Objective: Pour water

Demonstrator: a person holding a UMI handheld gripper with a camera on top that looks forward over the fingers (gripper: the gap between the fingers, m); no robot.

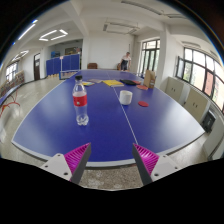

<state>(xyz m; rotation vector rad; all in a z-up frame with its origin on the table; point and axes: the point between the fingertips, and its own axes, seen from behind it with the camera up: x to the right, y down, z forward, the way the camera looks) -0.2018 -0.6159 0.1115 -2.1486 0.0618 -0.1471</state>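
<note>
A clear water bottle (pixel 80 104) with a red label and red cap stands upright on the blue table-tennis table (pixel 60 125), well ahead of my fingers and a little left of them. A white cup (pixel 125 97) stands farther back, to the right of the bottle. My gripper (pixel 112 160) is open and empty, hovering over the floor just off the table's near edge. The pink pads (pixel 76 156) face each other with a wide gap.
A yellow item (pixel 110 83) and red paddles (pixel 143 103) lie on the table beyond the cup. Another blue table (pixel 62 63) stands at the back left. A person (pixel 126 60) stands far back. Windows line the right wall.
</note>
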